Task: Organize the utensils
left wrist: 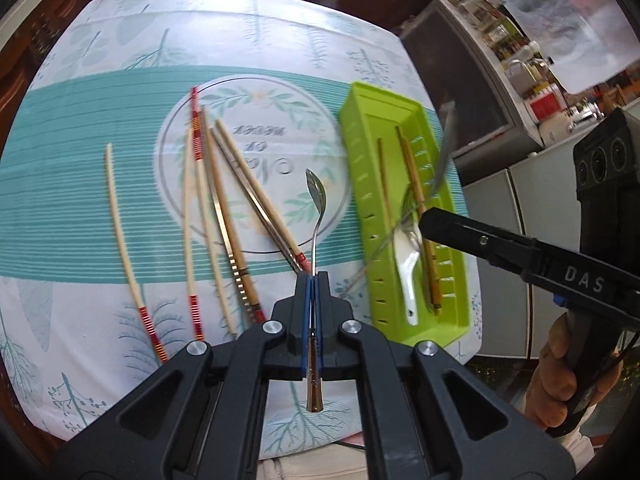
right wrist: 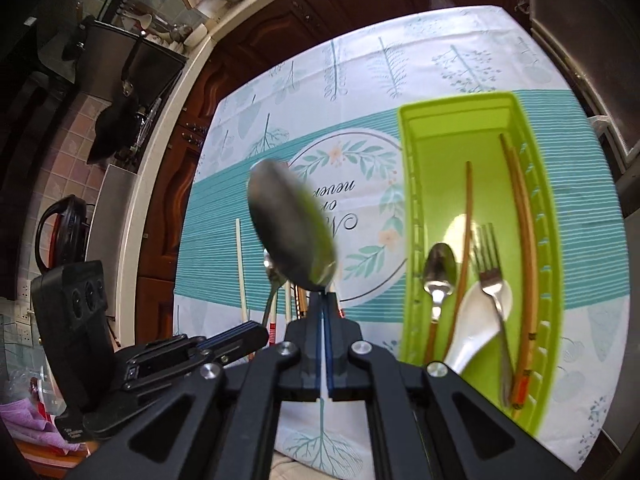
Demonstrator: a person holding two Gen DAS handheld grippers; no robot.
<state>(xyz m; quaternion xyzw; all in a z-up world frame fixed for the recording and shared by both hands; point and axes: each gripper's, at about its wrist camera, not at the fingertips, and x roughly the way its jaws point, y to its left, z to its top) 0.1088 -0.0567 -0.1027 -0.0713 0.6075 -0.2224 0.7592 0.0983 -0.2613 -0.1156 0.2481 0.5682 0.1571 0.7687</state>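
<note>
Kitchen table w/ leaf-print cloth: left gripper & right gripper each clamp a steel spoon by its handle, prob bound for green tray, chopsticks left loose

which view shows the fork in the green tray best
The right wrist view. There the fork lies sharp and close in the green tray, tines and handle clear, across the white spoon. In the left wrist view the fork is blurred and partly hidden behind the right gripper.
</note>
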